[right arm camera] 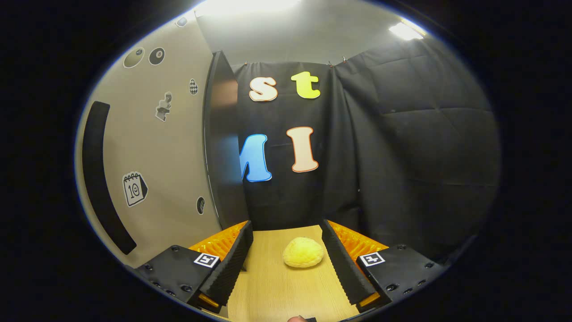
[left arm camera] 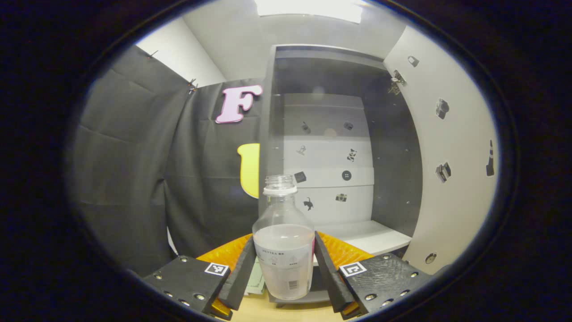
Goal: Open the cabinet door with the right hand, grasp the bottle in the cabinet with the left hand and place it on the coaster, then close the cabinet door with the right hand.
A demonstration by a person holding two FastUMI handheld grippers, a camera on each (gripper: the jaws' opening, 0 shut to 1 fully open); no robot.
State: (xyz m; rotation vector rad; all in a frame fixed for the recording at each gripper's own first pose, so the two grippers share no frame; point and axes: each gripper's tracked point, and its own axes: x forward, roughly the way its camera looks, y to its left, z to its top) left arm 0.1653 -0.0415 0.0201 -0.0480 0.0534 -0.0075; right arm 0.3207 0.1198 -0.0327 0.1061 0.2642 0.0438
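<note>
In the left gripper view the bottle (left arm camera: 283,241) was seen upright between the fingers of the left gripper (left arm camera: 284,273), in front of the open cabinet (left arm camera: 393,179), whose door (left arm camera: 451,170) was swung out to the right. The fingers stood against the bottle's sides at label height, so the gripper was judged to be clamped on it. The bottle was clear plastic, uncapped and about half filled with cloudy liquid. It was judged moderately light, smooth and somewhat slippery, with walls that would give under a hard squeeze. The best hold was judged to be the wide lower body, kept upright to avoid spilling. The coaster could not be made out.

In the right gripper view the right gripper (right arm camera: 286,268) was held apart and empty over the table (right arm camera: 268,295), with a yellow bun-like thing (right arm camera: 303,252) lying beyond its fingers and the door's edge (right arm camera: 221,143) to the near left.
</note>
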